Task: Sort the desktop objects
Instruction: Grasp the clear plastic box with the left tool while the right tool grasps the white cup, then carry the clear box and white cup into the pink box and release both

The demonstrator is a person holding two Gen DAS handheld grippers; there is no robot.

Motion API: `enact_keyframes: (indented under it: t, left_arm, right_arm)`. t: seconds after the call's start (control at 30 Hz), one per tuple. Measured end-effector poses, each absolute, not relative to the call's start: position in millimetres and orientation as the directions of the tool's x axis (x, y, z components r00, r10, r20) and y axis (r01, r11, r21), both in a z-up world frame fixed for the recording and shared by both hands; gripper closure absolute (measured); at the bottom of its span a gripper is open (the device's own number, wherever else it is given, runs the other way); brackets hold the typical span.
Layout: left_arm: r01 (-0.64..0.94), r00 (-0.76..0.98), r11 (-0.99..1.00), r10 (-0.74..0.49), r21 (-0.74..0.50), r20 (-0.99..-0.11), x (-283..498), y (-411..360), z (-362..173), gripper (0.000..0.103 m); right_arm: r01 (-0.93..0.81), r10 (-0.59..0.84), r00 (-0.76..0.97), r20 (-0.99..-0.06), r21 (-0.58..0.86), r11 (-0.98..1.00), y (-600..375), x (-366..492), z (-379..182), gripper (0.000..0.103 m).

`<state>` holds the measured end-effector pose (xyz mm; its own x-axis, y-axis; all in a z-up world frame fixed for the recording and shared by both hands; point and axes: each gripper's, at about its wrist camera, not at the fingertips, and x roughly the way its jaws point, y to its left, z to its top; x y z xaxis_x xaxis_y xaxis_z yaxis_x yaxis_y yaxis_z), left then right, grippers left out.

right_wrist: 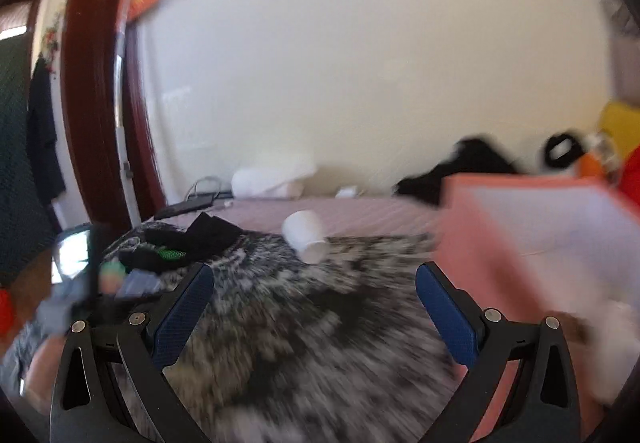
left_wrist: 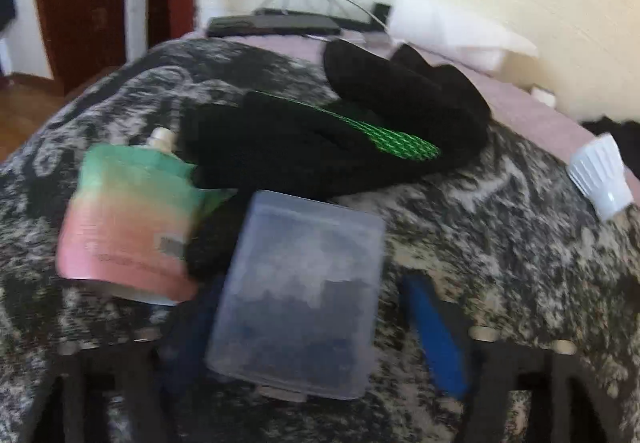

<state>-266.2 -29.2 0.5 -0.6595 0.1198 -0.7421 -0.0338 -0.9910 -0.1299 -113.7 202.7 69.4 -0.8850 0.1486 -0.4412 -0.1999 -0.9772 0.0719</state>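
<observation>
1. Left gripper (left_wrist: pixel 304 327) low over a mottled black-and-white blanket (left_wrist: pixel 460 243), a translucent plastic case (left_wrist: pixel 296 299) between its blue pads; whether clamped or merely straddled, cannot tell through the blur.
2. Just beyond the case: a pastel-banded pouch (left_wrist: pixel 128 227) and black gloves (left_wrist: pixel 328 139) touching in one heap; a white cup (left_wrist: pixel 600 177) well apart at right.
3. Right gripper (right_wrist: pixel 314 317) spread wide, holding nothing; pink box (right_wrist: pixel 540 243) near on its right.
4. Best handled square across the case's flat sides, clear of glove fabric; slippery plastic, judged prone to twisting.
</observation>
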Motion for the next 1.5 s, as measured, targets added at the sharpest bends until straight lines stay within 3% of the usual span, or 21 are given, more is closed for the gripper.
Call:
enact_keyframes:
  t: [0.17, 0.33, 0.37, 0.4, 0.43, 0.6, 0.87, 1.07, 1.23, 1.5]
  left_arm:
    - [-0.062, -0.66, -0.988, 0.149, -0.144, -0.737, -264.1, -22.9, 1.9, 0.046]
    - [-0.064, -0.658, -0.991, 0.128, -0.114, -0.742, -265.5, -23.1, 0.2, 0.046]
    - [-0.067, -0.659, -0.991, 0.134, -0.119, -0.74, -267.7, -26.0, 0.0, 0.046]
    - [-0.073, -0.661, -0.989, 0.145, -0.128, -0.737, -267.1, -26.8, 0.7, 0.046]
    - [-0.079, -0.662, -0.987, 0.156, -0.138, -0.733, -266.4, -27.7, 1.4, 0.047]
    - [-0.115, -0.674, -0.978, 0.205, -0.173, -0.709, -260.8, -28.8, 6.1, 0.048]
    - [-0.167, -0.716, -0.981, 0.19, -0.1, -0.672, -220.7, -17.2, 31.5, 0.048]
    - [-0.235, -0.751, -0.972, 0.199, -0.027, -0.63, -156.9, 14.3, 92.5, 0.048]
    - [-0.293, -0.796, -0.956, 0.242, 0.003, -0.555, -79.0, 48.5, 147.9, 0.048]
    - [-0.281, -0.774, -0.945, 0.326, -0.168, -0.543, 1.6, 67.7, 169.4, 0.048]
  right_arm:
    - [-0.232, 0.13, -0.793, -0.595, 0.098, -0.968, 213.2, -252.0, 35.1, 0.007]
    - [-0.192, 0.089, -0.713, -0.695, 0.073, -0.979, 209.7, -317.7, -1.5, 0.008]
    - [-0.185, 0.081, -0.691, -0.718, 0.067, -0.98, 209.0, -326.2, -8.7, 0.015]
    - [-0.186, 0.075, -0.672, -0.736, 0.069, -0.98, 209.6, -330.6, -13.3, 0.049]
    - [-0.191, 0.077, -0.675, -0.734, 0.073, -0.979, 209.9, -329.4, -13.2, 0.058]
    - [-0.153, 0.009, -0.738, -0.675, 0.154, -0.976, 203.2, -283.3, 14.4, 0.058]
    - [-0.052, -0.048, -0.82, -0.571, 0.157, -0.986, 162.9, -88.8, 81.9, 0.058]
    - [-0.106, 0.059, -0.898, -0.435, 0.084, -0.991, 176.5, 40.3, 121.4, 0.058]
    - [-0.158, 0.097, -0.909, -0.405, 0.119, -0.98, 216.1, 73.9, 143.9, 0.058]
    - [-0.166, 0.105, -0.93, -0.352, 0.147, -0.975, 250.8, 105.0, 174.4, 0.058]
